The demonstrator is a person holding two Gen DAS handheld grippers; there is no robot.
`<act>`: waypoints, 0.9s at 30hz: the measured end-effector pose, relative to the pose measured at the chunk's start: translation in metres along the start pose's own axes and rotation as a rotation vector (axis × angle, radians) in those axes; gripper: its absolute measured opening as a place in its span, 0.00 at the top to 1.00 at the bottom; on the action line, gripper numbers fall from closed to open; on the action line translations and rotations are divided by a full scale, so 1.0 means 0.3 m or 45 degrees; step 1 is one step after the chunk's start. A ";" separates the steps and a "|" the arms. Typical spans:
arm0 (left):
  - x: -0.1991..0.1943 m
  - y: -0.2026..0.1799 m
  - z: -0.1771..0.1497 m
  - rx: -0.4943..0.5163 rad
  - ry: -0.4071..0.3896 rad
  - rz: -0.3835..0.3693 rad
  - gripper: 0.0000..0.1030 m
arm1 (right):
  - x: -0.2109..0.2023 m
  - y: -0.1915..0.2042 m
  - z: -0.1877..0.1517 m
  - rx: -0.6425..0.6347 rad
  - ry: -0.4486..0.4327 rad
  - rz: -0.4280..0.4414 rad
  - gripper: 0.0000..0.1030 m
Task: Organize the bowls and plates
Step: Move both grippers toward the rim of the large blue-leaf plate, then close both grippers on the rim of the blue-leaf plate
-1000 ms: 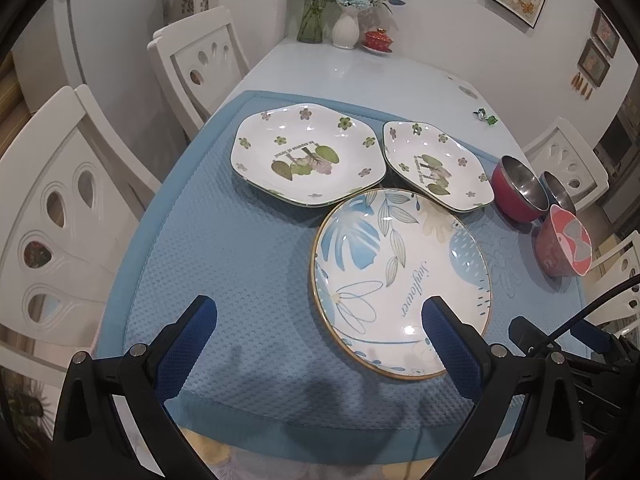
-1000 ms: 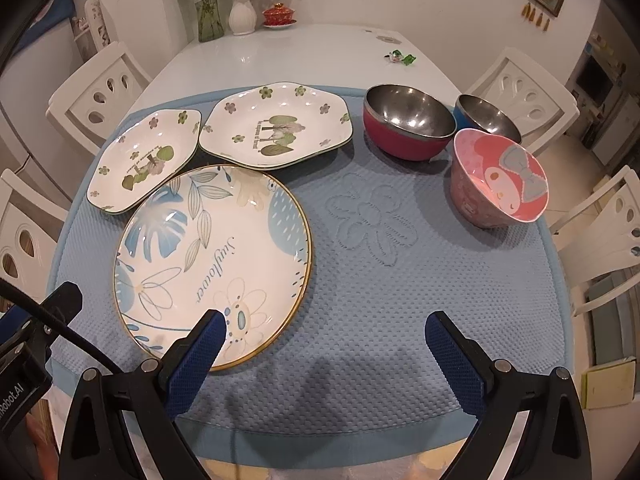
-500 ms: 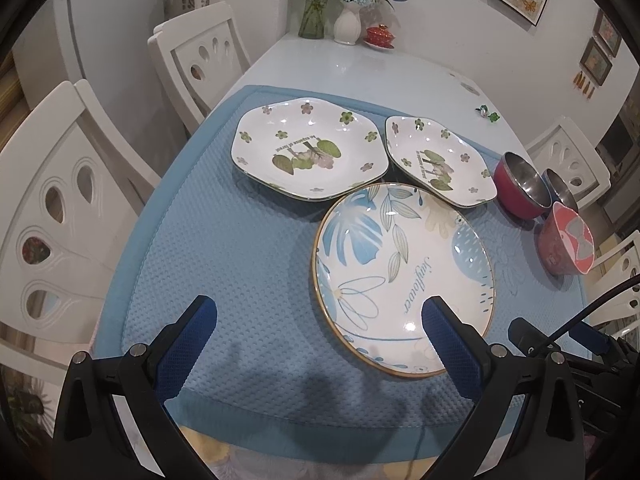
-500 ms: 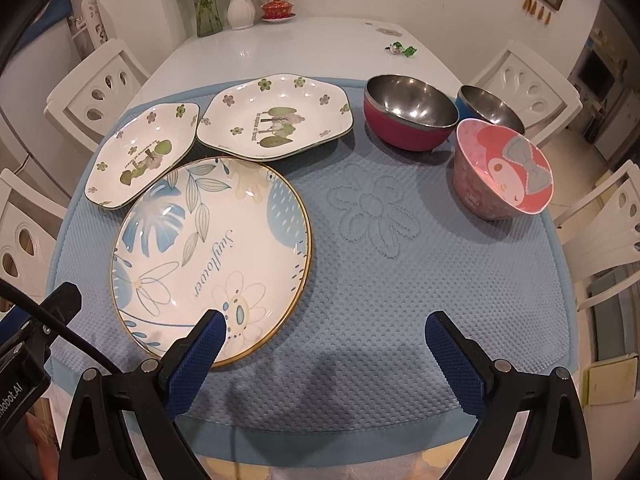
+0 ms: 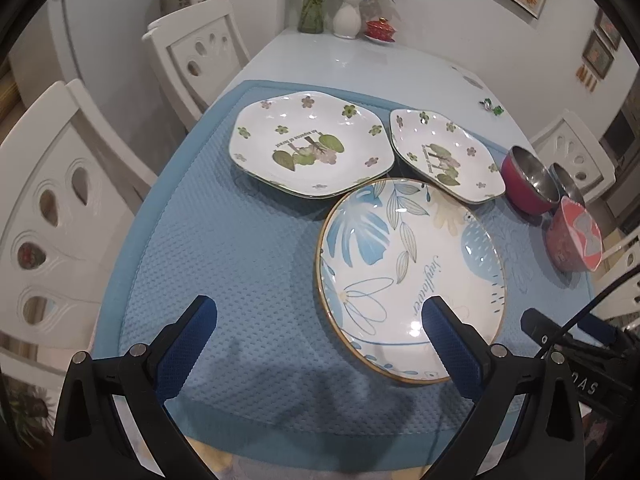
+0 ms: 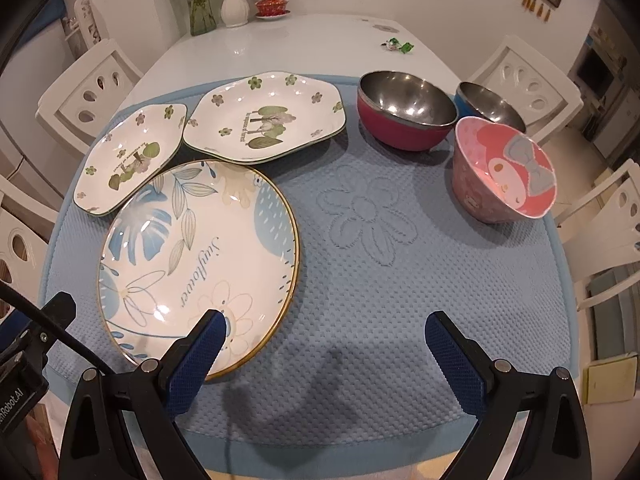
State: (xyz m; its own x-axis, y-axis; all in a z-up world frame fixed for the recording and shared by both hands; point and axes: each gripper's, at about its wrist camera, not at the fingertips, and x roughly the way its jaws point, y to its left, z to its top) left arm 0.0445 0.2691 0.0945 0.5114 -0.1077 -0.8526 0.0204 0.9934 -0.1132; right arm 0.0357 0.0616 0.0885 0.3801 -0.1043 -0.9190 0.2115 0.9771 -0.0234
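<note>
Plates [image 6: 198,256] and bowls [image 6: 404,110] are just sitting on the blue mat [image 6: 360,320] on the bench, while both hand-held grippers, left [image 5: 318,326] and right [image 6: 324,334], are being held wide open, nothing gripped.

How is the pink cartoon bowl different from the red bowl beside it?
The pink cartoon bowl has a printed character with a grey bow inside; the red bowl has a plain shiny metal lining. The pink one leans, its opening tipped toward the camera, while the red one sits level. The pink one stands nearer the mat's right edge. Both are empty, on the blue mat.
</note>
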 end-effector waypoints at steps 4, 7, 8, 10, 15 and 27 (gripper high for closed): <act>0.069 0.016 0.012 0.024 0.017 0.019 0.01 | 0.074 -0.008 0.027 -0.033 0.037 0.096 0.04; 0.121 0.023 0.023 0.058 0.018 0.012 0.02 | 0.125 -0.009 0.037 -0.056 0.041 0.121 0.04; 0.137 0.026 0.027 0.060 0.027 -0.009 0.04 | 0.134 -0.006 0.036 -0.062 0.036 0.132 0.04; 0.164 0.032 0.035 0.058 0.044 -0.037 0.08 | 0.156 -0.001 0.045 -0.073 0.035 0.165 0.04; 0.228 0.040 0.055 0.022 0.104 -0.149 0.20 | 0.204 -0.001 0.079 -0.058 0.054 0.231 0.09; 0.290 0.032 0.060 0.023 0.140 -0.192 0.51 | 0.287 0.015 0.117 -0.066 0.111 0.302 0.53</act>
State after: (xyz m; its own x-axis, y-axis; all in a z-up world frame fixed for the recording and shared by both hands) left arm 0.1047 0.2701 0.0284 0.4041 -0.2584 -0.8775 0.1057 0.9660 -0.2358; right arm 0.1010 0.0506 0.0231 0.3344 0.1433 -0.9315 0.0780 0.9808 0.1789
